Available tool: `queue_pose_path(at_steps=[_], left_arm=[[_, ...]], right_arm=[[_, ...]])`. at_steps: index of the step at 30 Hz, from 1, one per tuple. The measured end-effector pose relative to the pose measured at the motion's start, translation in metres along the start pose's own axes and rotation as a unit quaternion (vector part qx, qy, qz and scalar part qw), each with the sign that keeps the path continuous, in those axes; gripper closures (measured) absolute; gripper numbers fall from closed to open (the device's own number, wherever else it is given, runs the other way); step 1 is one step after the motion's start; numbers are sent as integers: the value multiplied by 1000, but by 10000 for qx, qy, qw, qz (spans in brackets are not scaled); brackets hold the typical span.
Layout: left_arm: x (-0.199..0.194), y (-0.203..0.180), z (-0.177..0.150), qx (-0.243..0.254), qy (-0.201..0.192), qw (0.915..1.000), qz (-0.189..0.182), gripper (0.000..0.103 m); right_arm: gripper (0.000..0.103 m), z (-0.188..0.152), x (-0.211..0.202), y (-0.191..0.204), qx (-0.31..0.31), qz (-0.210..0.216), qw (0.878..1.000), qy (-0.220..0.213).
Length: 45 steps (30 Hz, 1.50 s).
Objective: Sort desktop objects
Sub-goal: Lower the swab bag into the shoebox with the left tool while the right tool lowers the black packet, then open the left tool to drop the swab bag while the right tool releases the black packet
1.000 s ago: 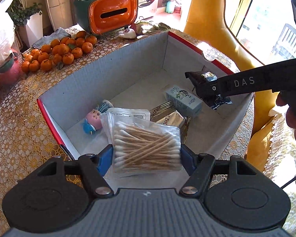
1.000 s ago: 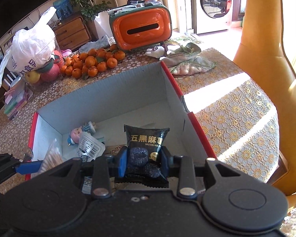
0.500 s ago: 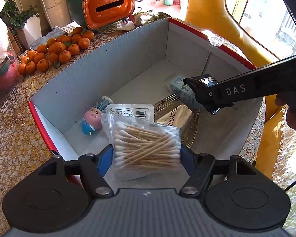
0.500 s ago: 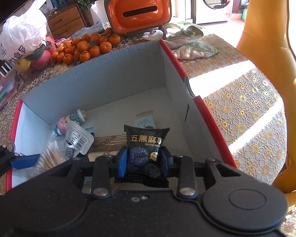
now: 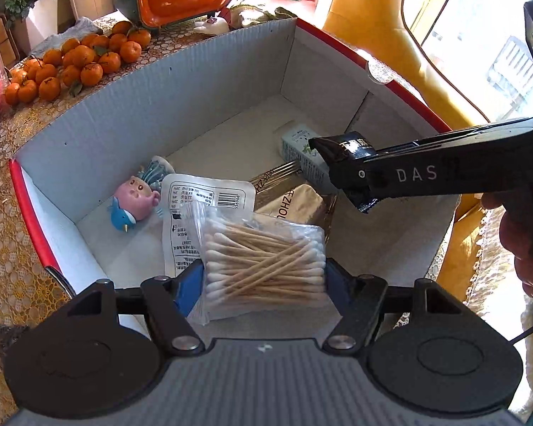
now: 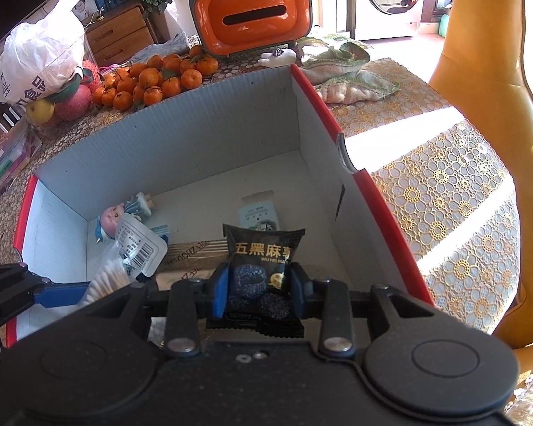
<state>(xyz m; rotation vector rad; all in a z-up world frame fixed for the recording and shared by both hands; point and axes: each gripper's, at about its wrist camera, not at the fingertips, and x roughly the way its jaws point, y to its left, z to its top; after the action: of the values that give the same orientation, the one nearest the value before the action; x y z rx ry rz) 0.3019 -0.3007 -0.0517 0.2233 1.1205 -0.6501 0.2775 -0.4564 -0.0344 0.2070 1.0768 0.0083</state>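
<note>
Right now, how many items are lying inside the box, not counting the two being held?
5: a doll at left, a white pouch beside it, two brown packets in the middle, a small pale carton behind. More may be hidden underneath.

Both grippers sit lower inside the box (image 5: 209,81) than before. The right gripper (image 6: 259,289) has just been widening around the black snack packet (image 6: 263,248).
</note>
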Motion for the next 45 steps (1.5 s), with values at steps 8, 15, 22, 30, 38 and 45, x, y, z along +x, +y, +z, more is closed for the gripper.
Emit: queue_pose_path(at_steps=[8, 15, 22, 30, 38, 45], left_arm=[[-7, -4, -3, -29, -77, 10000, -17, 31], [-25, -9, -8, 19, -239, 9997, -12, 26], [-51, -7, -17, -17, -429, 9991, 32, 26], [-90, -6, -36, -9, -713, 9974, 120, 26], [-123, 1, -59, -72, -928, 9956, 123, 26], [-152, 12, -85, -158, -1127, 9934, 120, 26]], right_arm=[[61, -5, -3, -1, 16, 3, 10000, 49], [59, -7, -20, 2, 57, 68, 9999, -71], [48, -11, -43, 12, -17, 110, 9997, -231], [47, -17, -75, 26, -76, 122, 9990, -426], [46, -27, -96, 49, -186, 169, 9982, -541], [45, -38, -111, 74, -348, 288, 9970, -632]])
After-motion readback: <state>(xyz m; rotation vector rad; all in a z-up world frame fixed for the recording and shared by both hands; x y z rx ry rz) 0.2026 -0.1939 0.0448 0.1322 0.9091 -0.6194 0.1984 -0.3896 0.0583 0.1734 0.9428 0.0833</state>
